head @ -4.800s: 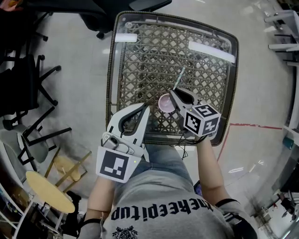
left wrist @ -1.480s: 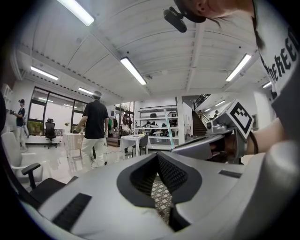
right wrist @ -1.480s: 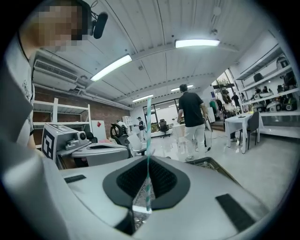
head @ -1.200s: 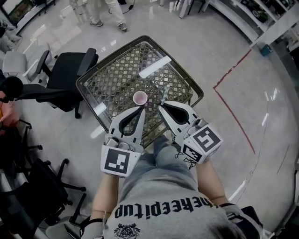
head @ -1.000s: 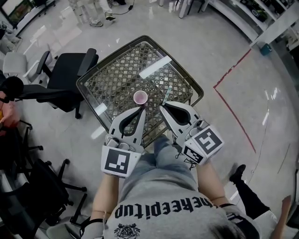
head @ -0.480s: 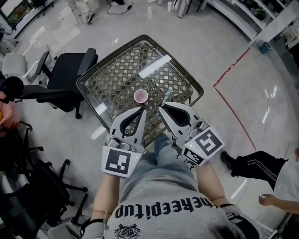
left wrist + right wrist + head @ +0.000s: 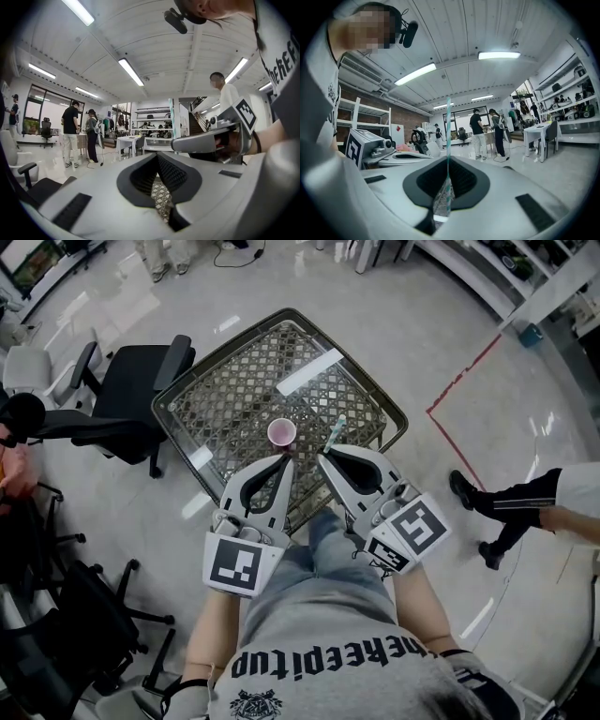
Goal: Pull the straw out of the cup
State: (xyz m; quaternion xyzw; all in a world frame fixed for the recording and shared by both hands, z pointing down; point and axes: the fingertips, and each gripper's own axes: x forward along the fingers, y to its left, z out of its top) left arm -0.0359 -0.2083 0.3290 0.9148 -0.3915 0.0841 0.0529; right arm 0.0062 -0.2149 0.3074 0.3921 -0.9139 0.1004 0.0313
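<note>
While on straw (image 7: 336, 432), right tongs (image 7: 322, 458) level.

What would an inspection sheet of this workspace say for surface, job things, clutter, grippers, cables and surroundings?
Surface: square glass-topped brown wicker table, ceiling lights reflected in it.
Job's things: small pink cup upright on the table, no straw in it; teal-and-white striped straw out of the cup, beside it.
Clutter: nothing seen.
Grippers: left gripper shut, empty; right gripper shut on the straw.
Cables: black cable on the floor by standing people.
Surroundings: black office chair, red floor tape, a passer-by's legs.
</note>
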